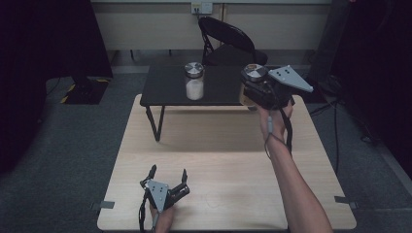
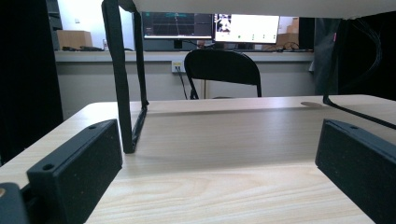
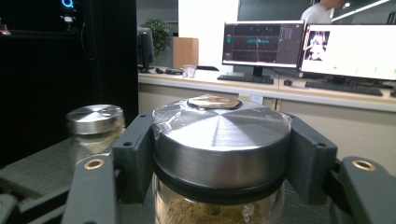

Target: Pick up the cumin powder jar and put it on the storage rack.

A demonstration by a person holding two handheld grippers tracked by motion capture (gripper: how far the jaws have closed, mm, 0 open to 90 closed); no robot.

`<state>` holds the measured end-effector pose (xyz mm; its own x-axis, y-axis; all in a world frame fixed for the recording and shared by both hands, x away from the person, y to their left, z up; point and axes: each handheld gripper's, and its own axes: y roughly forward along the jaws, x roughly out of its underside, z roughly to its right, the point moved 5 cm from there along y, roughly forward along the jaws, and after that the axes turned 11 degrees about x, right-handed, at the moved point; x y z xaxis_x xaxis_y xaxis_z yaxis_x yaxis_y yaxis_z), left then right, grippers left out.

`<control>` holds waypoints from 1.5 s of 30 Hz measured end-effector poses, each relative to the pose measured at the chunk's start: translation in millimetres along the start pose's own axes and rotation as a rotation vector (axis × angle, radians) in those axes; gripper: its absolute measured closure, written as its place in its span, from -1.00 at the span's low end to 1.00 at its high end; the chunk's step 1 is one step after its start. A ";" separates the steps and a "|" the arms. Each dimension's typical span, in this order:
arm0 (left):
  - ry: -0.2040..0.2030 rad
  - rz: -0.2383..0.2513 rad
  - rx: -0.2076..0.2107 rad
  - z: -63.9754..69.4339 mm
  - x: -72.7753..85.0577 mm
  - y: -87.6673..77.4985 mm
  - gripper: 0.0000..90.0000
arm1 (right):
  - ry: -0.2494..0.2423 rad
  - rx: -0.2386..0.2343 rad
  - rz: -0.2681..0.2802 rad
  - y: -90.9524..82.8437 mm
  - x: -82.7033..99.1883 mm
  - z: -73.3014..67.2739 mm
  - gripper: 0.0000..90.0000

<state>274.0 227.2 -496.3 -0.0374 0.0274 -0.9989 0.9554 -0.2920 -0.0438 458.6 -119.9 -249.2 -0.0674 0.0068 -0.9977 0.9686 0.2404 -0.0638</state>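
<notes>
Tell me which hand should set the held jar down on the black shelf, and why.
Right. The right gripper is clamped on the jar with brownish contents over the black shelf, beside the white-filled jar. The left gripper sits open and empty on the wooden table.

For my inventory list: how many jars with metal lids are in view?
2. One jar with white powder stands on the black shelf. The other jar is clamped in the right gripper. None seems hidden.

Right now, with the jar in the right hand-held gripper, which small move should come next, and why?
Probably lower it onto the black shelf: the right hand-held gripper clamps the brown-filled jar by its lid, above the shelf beside the white-filled jar.
</notes>
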 end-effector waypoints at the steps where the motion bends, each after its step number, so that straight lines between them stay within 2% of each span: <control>1: 0.001 -0.001 -0.005 0.5 -0.1 -0.1 -1.00 | 0.004 0.004 -0.012 5.8 0.0 0.9 -0.23; 6: 0.000 -0.002 -0.007 0.7 -0.2 -0.3 -1.00 | -0.009 0.013 -0.037 31.6 2.9 1.2 -0.23; 10: 0.001 -0.002 -0.007 0.7 -0.2 -0.2 -1.00 | -0.018 0.007 -0.058 43.3 4.0 -1.8 -0.23; 11: 0.001 -0.002 -0.007 0.7 -0.2 -0.2 -1.00 | -0.031 0.003 -0.072 50.8 4.9 -5.2 -0.23; 12: 0.001 -0.002 -0.007 0.7 -0.2 -0.2 -1.00 | -0.031 0.003 -0.072 50.8 4.9 -5.2 -0.23; 15: 0.000 0.000 -0.007 0.8 -0.1 -0.1 -1.00 | -0.087 -0.005 -0.085 64.8 8.5 -11.9 -0.23; 20: -0.001 0.001 -0.007 0.9 0.1 0.0 -1.00 | -0.063 -0.003 -0.110 76.5 14.5 -13.8 -0.23; 25: 0.000 0.000 -0.007 0.8 -0.1 -0.1 -1.00 | 0.000 -0.005 -0.100 82.0 22.7 -13.2 -0.23; 30: 0.000 -0.001 -0.006 0.7 -0.1 -0.2 -1.00 | -0.041 0.002 -0.073 79.5 27.8 -20.6 -0.23; 38: 0.000 0.000 -0.006 0.8 -0.1 -0.2 -1.00 | -0.036 0.002 -0.034 78.4 36.6 -20.2 -0.23; 45: 0.000 0.000 -0.007 0.8 -0.1 -0.2 -1.00 | -0.036 -0.006 -0.026 78.3 38.2 -18.0 -0.23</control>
<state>273.6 226.5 -496.2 -0.0378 0.0277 -0.9989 0.9573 -0.2857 -0.0441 527.5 -83.3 -291.9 -0.0838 -0.0339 -0.9959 0.9651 0.2460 -0.0895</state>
